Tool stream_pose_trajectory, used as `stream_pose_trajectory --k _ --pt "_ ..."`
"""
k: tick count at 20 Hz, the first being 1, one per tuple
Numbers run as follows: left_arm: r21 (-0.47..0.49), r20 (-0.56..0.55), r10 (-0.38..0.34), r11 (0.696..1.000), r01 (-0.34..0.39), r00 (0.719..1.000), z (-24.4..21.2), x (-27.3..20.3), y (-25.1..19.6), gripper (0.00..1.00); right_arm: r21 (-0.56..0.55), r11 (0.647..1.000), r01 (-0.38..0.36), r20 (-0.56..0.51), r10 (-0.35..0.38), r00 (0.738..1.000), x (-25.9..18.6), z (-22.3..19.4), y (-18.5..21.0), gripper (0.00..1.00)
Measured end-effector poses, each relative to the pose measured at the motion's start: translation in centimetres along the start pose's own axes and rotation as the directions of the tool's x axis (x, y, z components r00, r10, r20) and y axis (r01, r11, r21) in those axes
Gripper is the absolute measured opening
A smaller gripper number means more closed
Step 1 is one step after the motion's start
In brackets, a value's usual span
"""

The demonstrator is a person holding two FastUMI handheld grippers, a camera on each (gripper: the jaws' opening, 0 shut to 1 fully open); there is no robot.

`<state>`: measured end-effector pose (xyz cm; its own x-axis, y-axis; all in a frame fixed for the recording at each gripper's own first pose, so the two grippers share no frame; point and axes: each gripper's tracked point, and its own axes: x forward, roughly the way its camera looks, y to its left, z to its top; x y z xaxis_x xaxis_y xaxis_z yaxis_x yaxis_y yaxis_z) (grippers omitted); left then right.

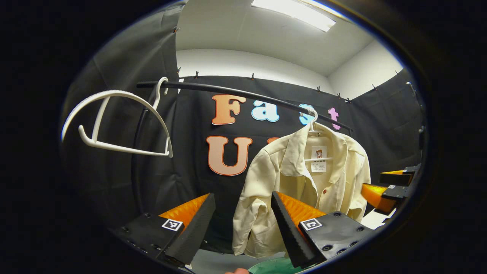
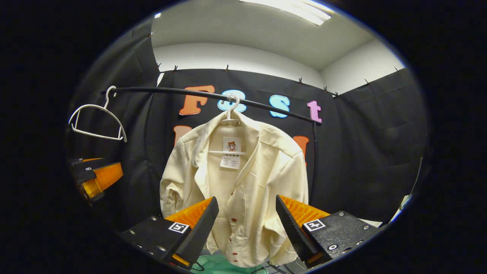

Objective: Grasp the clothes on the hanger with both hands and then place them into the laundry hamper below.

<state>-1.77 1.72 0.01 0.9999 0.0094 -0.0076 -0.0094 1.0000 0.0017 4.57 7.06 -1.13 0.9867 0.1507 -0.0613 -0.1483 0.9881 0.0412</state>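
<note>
The left tongs [image 1: 243, 224] stand wide open with nothing between their two fingers. Through the gap shows the lower left part of a cream shirt [image 1: 304, 179], near but not touched. The right tongs [image 2: 247, 224] are open just as wide and also empty, aimed at the shirt's buttoned front, which hangs in the gap between the fingers without contact. Each pair of tongs also appears at the edge of the other's view, so the two are held side by side facing the garment, the left pair off to the shirt's left.

The shirt hangs on a white hanger [image 2: 229, 114] hooked over a dark rail [image 2: 171, 91] that runs across the black booth wall. Its collar is open, a paper tag shows inside the neck, and its sleeves hang loose. Farther left on the same rail hangs a second white hanger [image 1: 114, 121], bare.

Directly below the shirt's hem, at the bottom edge of both views, is a sliver of green, the laundry hamper [image 2: 217, 264] as far as can be judged, with too little visible to be sure.

The task looks barely begun: the approach is lined up, but neither grasp has been made. Still left are closing both tongs on the shirt, freeing it from the hanger, and lowering it into the hamper.
</note>
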Motion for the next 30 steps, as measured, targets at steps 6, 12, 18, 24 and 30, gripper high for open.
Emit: stream_pose_trajectory --k 6,12,18,24,30 --pt "-0.008 -0.006 0.011 1.0 -0.011 1.0 -0.3 0.3 0.4 0.96 0.024 0.996 0.089 -0.102 -0.086 0.991 9.2 -3.9 -0.4 0.93" --pt "0.011 -0.004 0.012 1.0 -0.012 1.0 -0.9 0.5 0.5 0.96 0.046 0.982 0.182 -0.168 -0.172 0.971 13.7 -7.2 -2.7 0.94" --pt "-0.041 -0.007 -0.09 0.995 0.089 0.996 -2.3 2.3 -3.2 1.0 -0.028 0.981 0.19 -0.154 -0.192 0.969 14.0 -7.2 -7.3 0.24" --pt "-0.15 -0.015 -0.226 0.964 0.222 0.974 -3.7 6.5 -11.2 0.96 -0.065 0.986 0.156 -0.086 -0.161 0.983 9.2 -3.6 -8.8 0.04" --pt "-0.227 0.01 -0.303 0.927 0.298 0.953 -5.7 11.3 -18.0 1.0 -0.079 0.985 0.156 -0.051 -0.16 0.986 5.5 -0.2 -10.6 0.03"
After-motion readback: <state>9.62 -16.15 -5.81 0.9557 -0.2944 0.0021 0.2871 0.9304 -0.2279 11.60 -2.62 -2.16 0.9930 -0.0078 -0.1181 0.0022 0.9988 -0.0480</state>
